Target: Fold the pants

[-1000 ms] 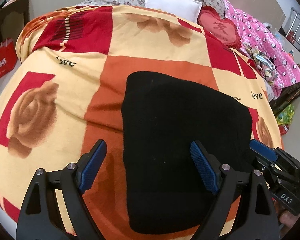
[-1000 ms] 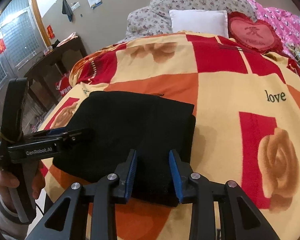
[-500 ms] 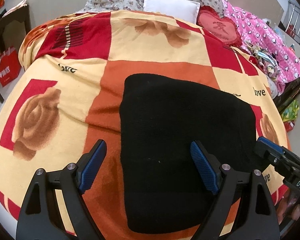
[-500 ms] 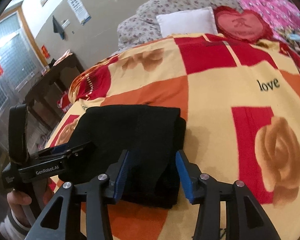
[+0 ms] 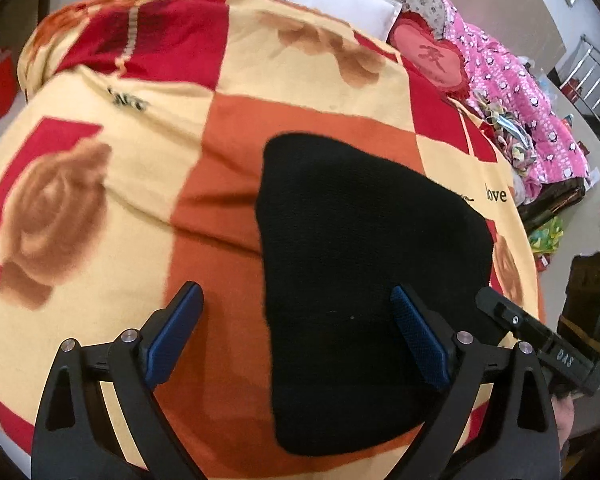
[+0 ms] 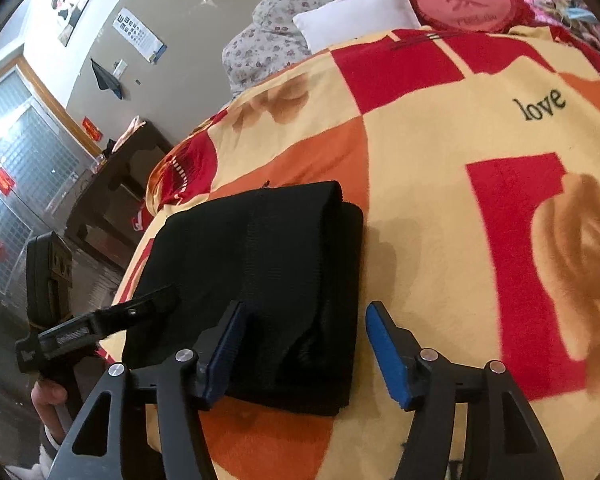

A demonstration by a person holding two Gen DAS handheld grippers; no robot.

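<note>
The black pants [image 5: 356, 280] lie folded into a thick rectangle on the red, orange and yellow blanket [image 5: 100, 216]. In the right wrist view the pants [image 6: 260, 272] show stacked layers with a folded edge at the right. My left gripper [image 5: 296, 320] is open and empty, held above the near left part of the pants. My right gripper [image 6: 304, 340] is open and empty above the pants' near right corner. The right gripper also shows in the left wrist view [image 5: 536, 340], and the left gripper in the right wrist view [image 6: 100, 320].
A white pillow [image 6: 360, 12] and red heart cushion [image 6: 468, 4] lie at the bed's head. Pink bedding [image 5: 516, 92] is piled on the right. A dark wooden table [image 6: 112, 184] stands left of the bed. A metal rack [image 5: 596, 80] stands at far right.
My right gripper has opened wider and let go of the pants' edge, lifting and tilting. My left gripper has stayed open and shifted slightly.
</note>
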